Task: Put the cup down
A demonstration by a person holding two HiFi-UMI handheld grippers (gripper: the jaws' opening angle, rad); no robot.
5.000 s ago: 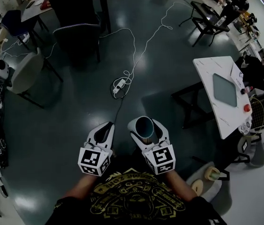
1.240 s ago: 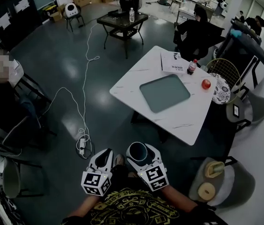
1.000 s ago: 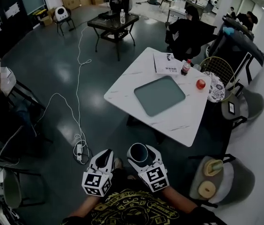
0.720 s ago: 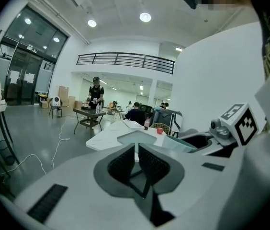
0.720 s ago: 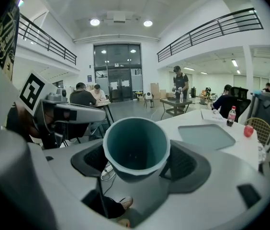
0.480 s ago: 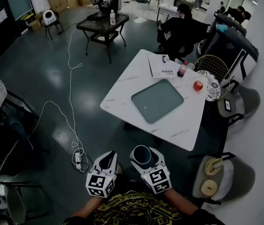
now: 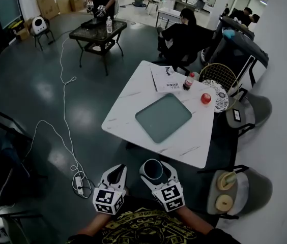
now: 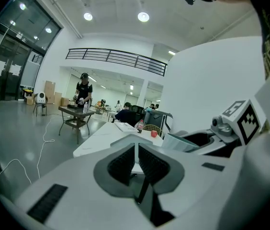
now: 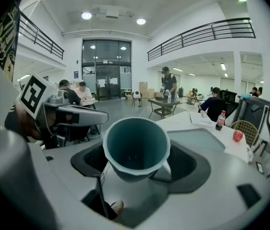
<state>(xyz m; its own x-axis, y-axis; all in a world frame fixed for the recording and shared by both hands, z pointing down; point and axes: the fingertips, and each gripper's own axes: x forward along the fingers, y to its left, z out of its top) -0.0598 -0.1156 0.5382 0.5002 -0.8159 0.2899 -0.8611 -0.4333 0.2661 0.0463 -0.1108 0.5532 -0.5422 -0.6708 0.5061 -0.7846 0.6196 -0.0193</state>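
- Your right tool point(image 7: 154, 172) is clenched on the teal cup point(image 7: 152, 168), just as it was five seconds ago. The cup is upright, mouth up, held over the floor short of the desk's near edge.
- Five seconds ago the white desk point(image 7: 128, 111) sat at the right edge of your head view. It now lies straight ahead, nearer your tools than half a second ago.
- Your left tool point(image 7: 115, 174) is closed on nothing. Its own view shows the pads point(image 8: 123, 165) drawn almost together, with only a thin slit between them.
- The booklet point(image 7: 166, 79) at the desk's far edge carries dark print too small to read. The bottle point(image 7: 188, 81) just beside it has a red label, also unreadable.
- A grey-green tray point(image 7: 163, 118) lies mid-desk, and a red ball point(image 7: 205, 98) sits near the right corner.
- Only the right gripper view looks into the cup, which is empty inside. Only the head view shows the gap between the cup and the desk's edge.
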